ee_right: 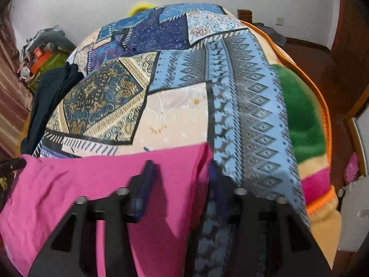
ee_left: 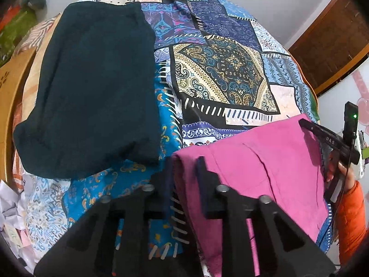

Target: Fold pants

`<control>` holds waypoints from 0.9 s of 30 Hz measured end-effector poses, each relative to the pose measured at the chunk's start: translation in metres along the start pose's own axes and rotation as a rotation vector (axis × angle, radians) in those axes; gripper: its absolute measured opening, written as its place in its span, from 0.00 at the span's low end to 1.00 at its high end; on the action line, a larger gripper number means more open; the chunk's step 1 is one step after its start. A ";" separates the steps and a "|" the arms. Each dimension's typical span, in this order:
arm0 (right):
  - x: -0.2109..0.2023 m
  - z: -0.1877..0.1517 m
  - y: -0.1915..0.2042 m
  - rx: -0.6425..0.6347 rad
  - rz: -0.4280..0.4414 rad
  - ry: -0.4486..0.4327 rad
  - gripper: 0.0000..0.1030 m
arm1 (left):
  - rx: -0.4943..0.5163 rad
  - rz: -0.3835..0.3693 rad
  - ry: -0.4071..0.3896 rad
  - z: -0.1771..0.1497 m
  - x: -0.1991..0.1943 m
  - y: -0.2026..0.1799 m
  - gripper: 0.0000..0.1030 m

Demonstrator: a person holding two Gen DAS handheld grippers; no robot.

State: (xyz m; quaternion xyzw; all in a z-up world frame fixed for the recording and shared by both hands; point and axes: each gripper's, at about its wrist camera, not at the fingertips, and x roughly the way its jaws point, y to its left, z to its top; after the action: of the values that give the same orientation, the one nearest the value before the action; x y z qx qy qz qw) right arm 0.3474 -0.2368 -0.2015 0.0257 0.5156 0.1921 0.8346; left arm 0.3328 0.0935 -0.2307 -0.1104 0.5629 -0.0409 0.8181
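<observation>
Pink pants (ee_left: 265, 159) lie at the near edge of the patchwork bedspread (ee_left: 219, 73), also seen in the right wrist view (ee_right: 92, 180). My left gripper (ee_left: 184, 173) is shut on the pants' left edge, with pink cloth pinched between its fingers. My right gripper (ee_right: 180, 175) straddles the pants' right edge with its jaws apart, one finger (ee_right: 145, 184) on the cloth and one beyond it. The right gripper also shows in the left wrist view (ee_left: 327, 138), at the far right edge of the pants.
A folded dark teal garment (ee_left: 92, 87) lies on the left of the bed. A green and orange blanket (ee_right: 304, 120) hangs at the bed's right side. Crumpled papers (ee_left: 11, 207) lie at the lower left. A wooden headboard (ee_left: 9, 97) runs along the left.
</observation>
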 end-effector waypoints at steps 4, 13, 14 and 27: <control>0.005 -0.001 0.009 -0.068 -0.044 -0.002 0.08 | 0.031 0.012 -0.017 -0.004 -0.003 -0.005 0.03; 0.008 -0.005 0.018 -0.137 -0.137 -0.015 0.05 | 0.086 0.177 -0.053 -0.016 0.000 -0.010 0.05; 0.007 -0.004 0.018 -0.143 -0.144 -0.014 0.05 | 0.081 0.172 -0.049 -0.015 -0.001 -0.009 0.06; -0.047 0.005 0.047 -0.183 -0.129 -0.120 0.43 | 0.098 0.187 -0.141 -0.006 -0.041 -0.021 0.39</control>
State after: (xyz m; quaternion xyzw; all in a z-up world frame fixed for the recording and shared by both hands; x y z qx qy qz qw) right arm 0.3198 -0.2092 -0.1483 -0.0721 0.4455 0.1825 0.8735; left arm 0.3134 0.0804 -0.1911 -0.0199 0.5093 0.0159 0.8602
